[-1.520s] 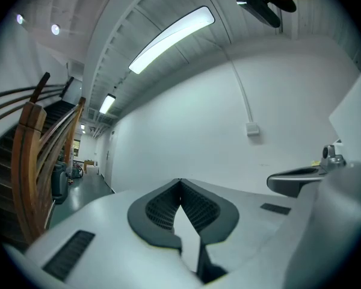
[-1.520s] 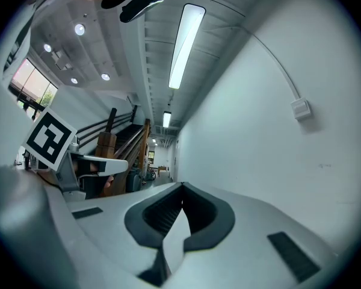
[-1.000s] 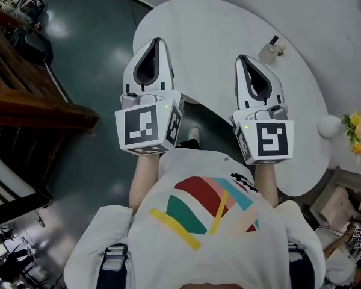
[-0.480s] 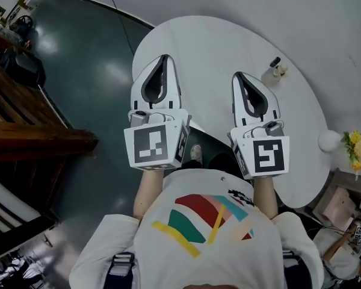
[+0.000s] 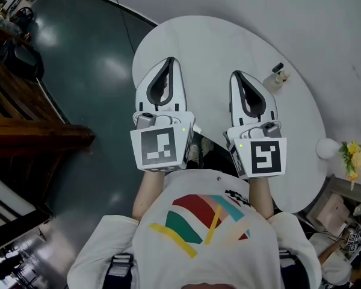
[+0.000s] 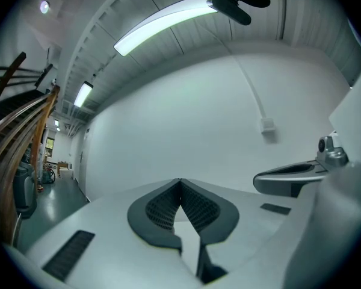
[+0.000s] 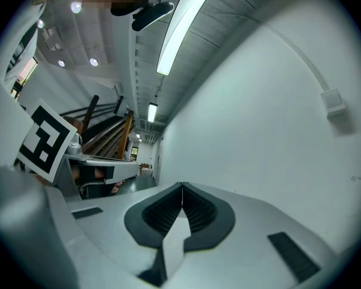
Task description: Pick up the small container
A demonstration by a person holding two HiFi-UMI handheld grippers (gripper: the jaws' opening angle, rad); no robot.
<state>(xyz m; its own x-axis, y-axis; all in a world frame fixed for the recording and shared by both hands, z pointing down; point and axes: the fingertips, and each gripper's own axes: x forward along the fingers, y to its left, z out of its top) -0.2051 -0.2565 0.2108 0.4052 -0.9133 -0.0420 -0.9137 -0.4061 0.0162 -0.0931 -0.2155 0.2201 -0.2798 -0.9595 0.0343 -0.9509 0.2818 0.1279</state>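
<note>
The small container (image 5: pixel 276 77), a pale bottle with a black cap, stands on the white table (image 5: pixel 210 47) at its far right. My right gripper (image 5: pixel 237 73) hovers over the table's near part, left of the container and apart from it, jaws shut with nothing between them. My left gripper (image 5: pixel 170 59) is held beside it further left, also shut and empty. In the left gripper view the closed jaw tips (image 6: pixel 180 180) face a bare white wall. In the right gripper view the closed tips (image 7: pixel 182 185) face the same wall. The container shows in neither gripper view.
A white ball (image 5: pixel 327 149) and yellow flowers (image 5: pixel 354 158) sit at the table's right end. Wooden stairs (image 5: pixel 30 125) stand on the dark floor (image 5: pixel 90 71) to the left. A white wall runs behind the table.
The head view has shifted, so the table and container sit lower in the picture. My left gripper has drawn a little closer to the right one. Both stay shut.
</note>
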